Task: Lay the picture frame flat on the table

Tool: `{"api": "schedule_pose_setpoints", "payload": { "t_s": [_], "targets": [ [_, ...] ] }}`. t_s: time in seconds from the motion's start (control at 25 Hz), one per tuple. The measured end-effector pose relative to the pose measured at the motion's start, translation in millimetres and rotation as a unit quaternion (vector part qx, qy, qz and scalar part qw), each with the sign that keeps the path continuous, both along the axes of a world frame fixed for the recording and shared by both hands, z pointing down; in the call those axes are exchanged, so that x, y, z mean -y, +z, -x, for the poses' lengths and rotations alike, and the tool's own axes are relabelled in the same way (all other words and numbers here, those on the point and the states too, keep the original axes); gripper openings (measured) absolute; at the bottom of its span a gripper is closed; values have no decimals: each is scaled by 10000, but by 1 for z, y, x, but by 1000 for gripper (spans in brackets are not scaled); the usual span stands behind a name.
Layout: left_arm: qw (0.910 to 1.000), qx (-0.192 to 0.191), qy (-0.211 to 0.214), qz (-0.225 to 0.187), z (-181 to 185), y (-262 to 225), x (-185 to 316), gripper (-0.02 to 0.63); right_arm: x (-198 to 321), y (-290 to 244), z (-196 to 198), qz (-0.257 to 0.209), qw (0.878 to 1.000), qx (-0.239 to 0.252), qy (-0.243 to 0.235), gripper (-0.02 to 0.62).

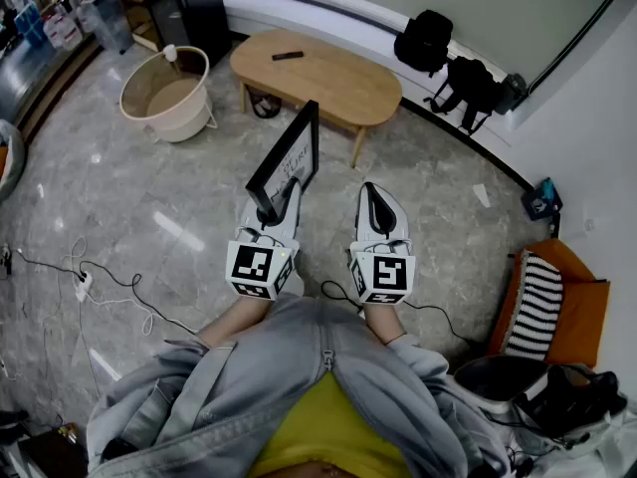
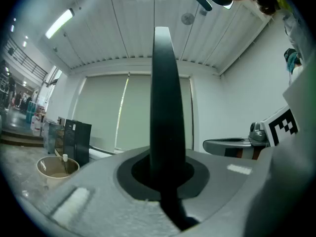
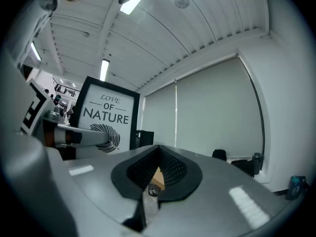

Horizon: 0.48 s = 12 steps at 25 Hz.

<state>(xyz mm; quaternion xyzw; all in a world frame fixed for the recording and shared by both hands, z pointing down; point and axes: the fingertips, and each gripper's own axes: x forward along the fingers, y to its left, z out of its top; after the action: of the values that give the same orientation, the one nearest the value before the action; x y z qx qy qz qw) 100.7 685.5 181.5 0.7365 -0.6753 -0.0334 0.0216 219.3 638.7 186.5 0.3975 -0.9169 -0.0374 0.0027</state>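
Holding: picture frame (image 1: 290, 159), stiff, light, probably glass-fronted and fragile; your left gripper (image 1: 269, 208) clamps its near edge, aloft, short of the far table (image 1: 328, 83). Right gripper (image 1: 371, 196) clenched, empty.

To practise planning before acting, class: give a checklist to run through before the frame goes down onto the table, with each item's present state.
1. Left tool clamped on the picture frame: ok.
2. Right tool shut and empty, free to steady: ok.
3. Frame over the table: not ok, it appears short of the near edge.
4. Frame tilted towards flat: not ok, it stands upright on edge.
5. Landing spot: ok, the small black object lies at the far end only.
6. Grip firm enough for tilting: cannot tell.
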Motion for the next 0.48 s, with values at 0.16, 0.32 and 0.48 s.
{"api": "schedule_pose_setpoints", "payload": {
  "t_s": [0.16,0.32,0.48],
  "targets": [
    [10000,-46,-7,26,-6,8,29,9,28,7,-6,3,10000,-43,4,0],
    [10000,-71,33,42,9,18,42,9,42,19,11,134,9999,27,-26,0],
    [9998,-129,62,117,27,32,84,9,82,32,29,190,9998,-26,-18,0]
  ]
}}
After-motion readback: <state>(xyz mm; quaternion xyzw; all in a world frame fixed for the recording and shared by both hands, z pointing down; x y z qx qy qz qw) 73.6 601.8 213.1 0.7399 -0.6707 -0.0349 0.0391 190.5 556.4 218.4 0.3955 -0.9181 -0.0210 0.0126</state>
